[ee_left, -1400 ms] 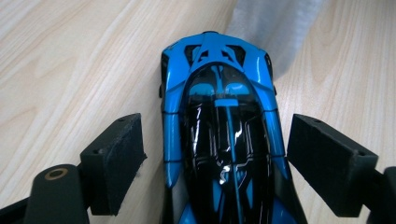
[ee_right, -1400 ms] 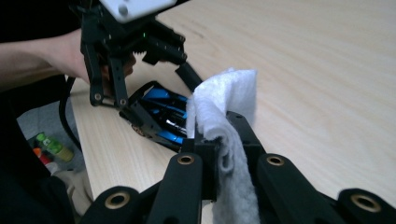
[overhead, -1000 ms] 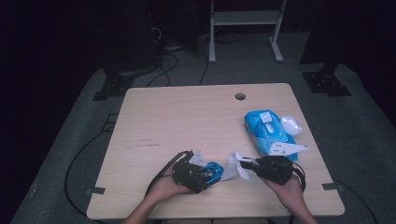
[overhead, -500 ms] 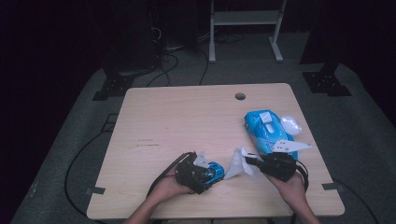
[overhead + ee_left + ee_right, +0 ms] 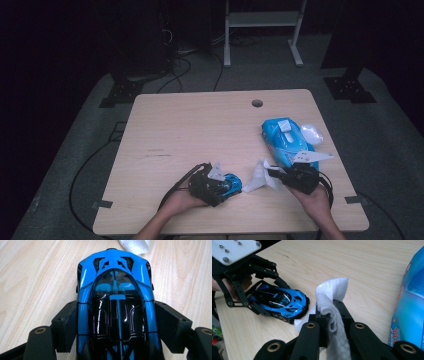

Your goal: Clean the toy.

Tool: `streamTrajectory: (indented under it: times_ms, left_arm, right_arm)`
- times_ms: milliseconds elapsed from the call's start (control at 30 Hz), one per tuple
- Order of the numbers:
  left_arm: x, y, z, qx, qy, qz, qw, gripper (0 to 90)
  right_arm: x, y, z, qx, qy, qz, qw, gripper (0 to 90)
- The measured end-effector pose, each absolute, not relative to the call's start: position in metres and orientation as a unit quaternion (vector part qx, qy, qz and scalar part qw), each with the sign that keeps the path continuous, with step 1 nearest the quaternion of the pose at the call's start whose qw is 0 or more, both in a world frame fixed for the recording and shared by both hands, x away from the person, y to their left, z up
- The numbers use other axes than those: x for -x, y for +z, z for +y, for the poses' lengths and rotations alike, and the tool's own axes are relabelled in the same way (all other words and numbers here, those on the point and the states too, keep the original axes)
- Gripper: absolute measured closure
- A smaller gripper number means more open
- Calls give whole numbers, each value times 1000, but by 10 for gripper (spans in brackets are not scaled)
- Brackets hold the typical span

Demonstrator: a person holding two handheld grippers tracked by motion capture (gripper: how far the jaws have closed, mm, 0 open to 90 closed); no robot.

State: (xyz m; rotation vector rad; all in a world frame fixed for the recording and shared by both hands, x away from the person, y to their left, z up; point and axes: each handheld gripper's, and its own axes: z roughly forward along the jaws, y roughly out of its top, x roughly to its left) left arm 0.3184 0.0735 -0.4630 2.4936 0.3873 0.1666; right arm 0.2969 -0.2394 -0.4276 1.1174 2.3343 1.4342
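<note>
The glossy toy car (image 5: 115, 307) is bright blue with a black roof and black panels. The crumpled soft wipe (image 5: 332, 300) is plain white. The plastic wipes packet (image 5: 286, 141) is light blue with a white flap. The wooden tabletop (image 5: 200, 130) is pale beige with faint grain.

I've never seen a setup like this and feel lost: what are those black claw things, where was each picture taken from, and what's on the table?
A person sits at a wooden table with a hand-held two-jaw gripper in each hand. One camera looks down from above; one rides on each gripper. The left gripper has just been closing its jaws around a blue toy car, its pads against the car's sides. The right gripper pinches a white wipe beside the car. A blue wipes pack lies on the right.
</note>
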Motion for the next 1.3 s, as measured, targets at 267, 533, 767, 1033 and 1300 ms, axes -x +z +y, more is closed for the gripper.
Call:
streamTrajectory:
  times_ms: [267,533,767,1033,1300]
  left_arm:
    - [-320,-460,76,-939,63,148,306,279]
    - [-328,-456,78,-934,72,159,313,279]
    - [-344,-452,80,-931,79,173,311,280]
    - [-360,-449,80,-929,83,182,310,280]
    - [-377,-443,80,-929,91,189,306,280]
  right_arm:
    - [-295,-421,-244,-376,491,779,104,827]
    - [-295,-422,-248,-381,488,778,106,826]
    - [-295,-427,-252,-381,477,785,104,824]
    - [-294,-432,-258,-375,475,790,100,824]
    - [-294,-433,-260,-366,469,797,103,820]
